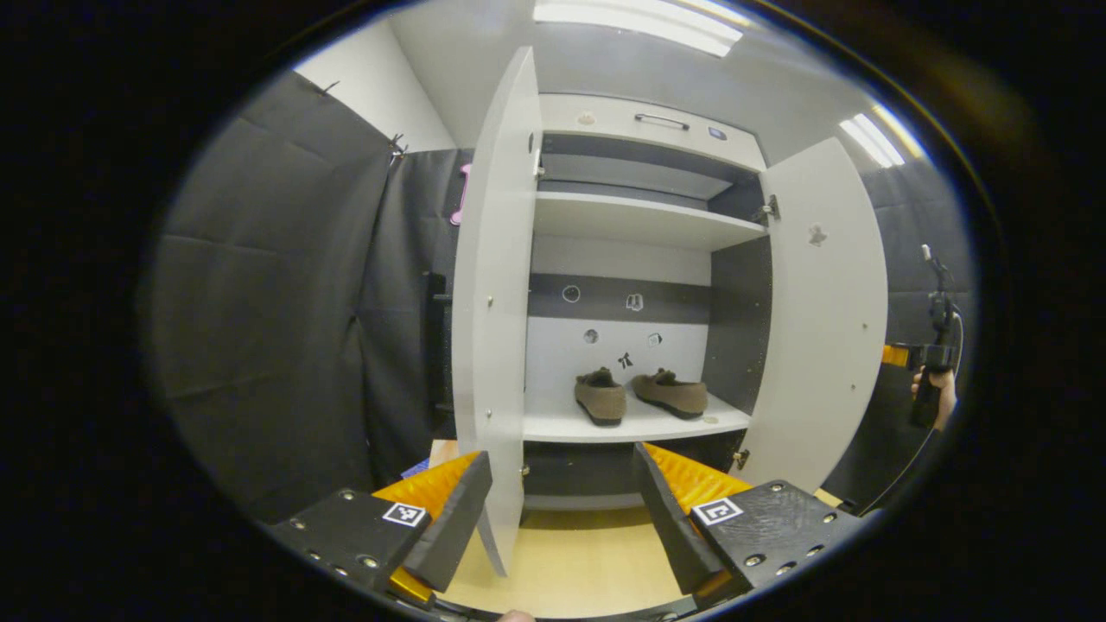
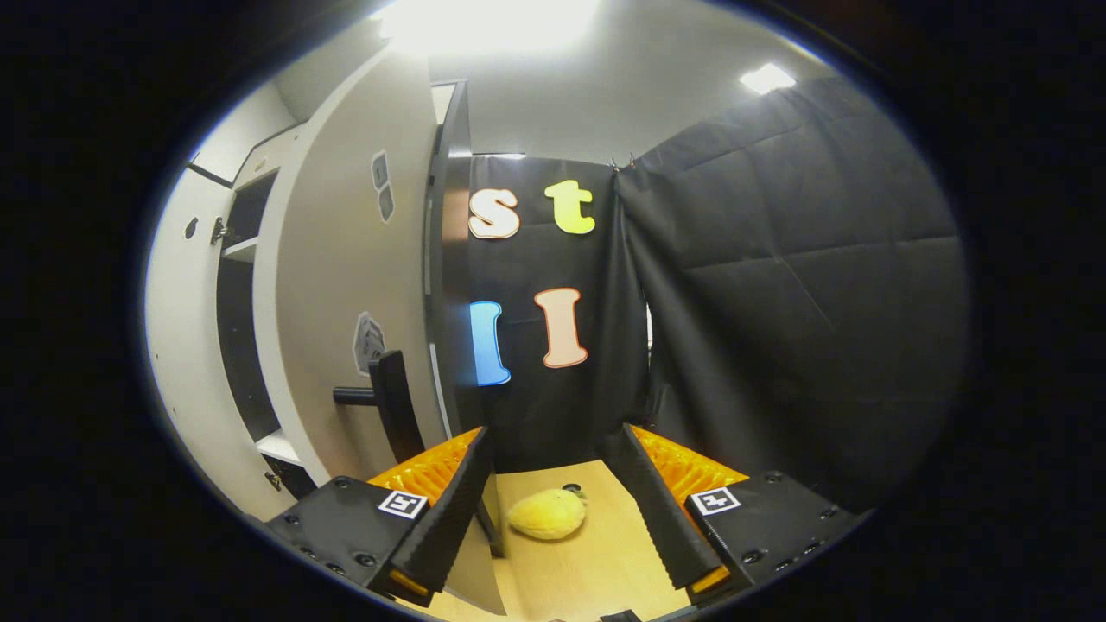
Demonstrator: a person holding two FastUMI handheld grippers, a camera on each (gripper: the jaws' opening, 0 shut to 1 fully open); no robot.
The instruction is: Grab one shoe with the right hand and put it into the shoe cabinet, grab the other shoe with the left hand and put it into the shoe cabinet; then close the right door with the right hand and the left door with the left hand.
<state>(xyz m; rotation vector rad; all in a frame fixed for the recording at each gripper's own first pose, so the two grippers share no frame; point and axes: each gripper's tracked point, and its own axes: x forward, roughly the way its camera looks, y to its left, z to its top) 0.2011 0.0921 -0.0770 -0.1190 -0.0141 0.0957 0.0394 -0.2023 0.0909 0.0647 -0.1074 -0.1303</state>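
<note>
A: Your left gripper (image 1: 562, 510) faces the cabinet (image 1: 644, 130). Where are the shoes?

B: Both sit on the lowest white shelf (image 1: 553, 425) inside. One shoe (image 1: 600, 397) is near the middle, heel toward you; the other shoe (image 1: 670, 391) lies just to its right, angled, close to the shelf's right end. They're near each other but apart.

A: And the doors?

B: Both open. The left door (image 1: 494, 294) is swung out toward you, almost edge-on, its bottom edge between your left gripper's fingers. The right door (image 1: 825, 302) stands open too. Past it, at the far right, you see a hand (image 1: 937, 393) holding your other gripper.

A: The jaws?

B: Yours on the left are spread wide, holding nothing. The right gripper (image 2: 557, 510) is just as wide and empty.

A: What does the right gripper view add?

B: The outer face of the right door (image 2: 346, 285) with its dark handle (image 2: 389, 402), close on the left. On the wooden floor (image 2: 596, 561) between the fingers lies a yellow fruit (image 2: 547, 514), perhaps a mango; I can't tell for sure.
</note>
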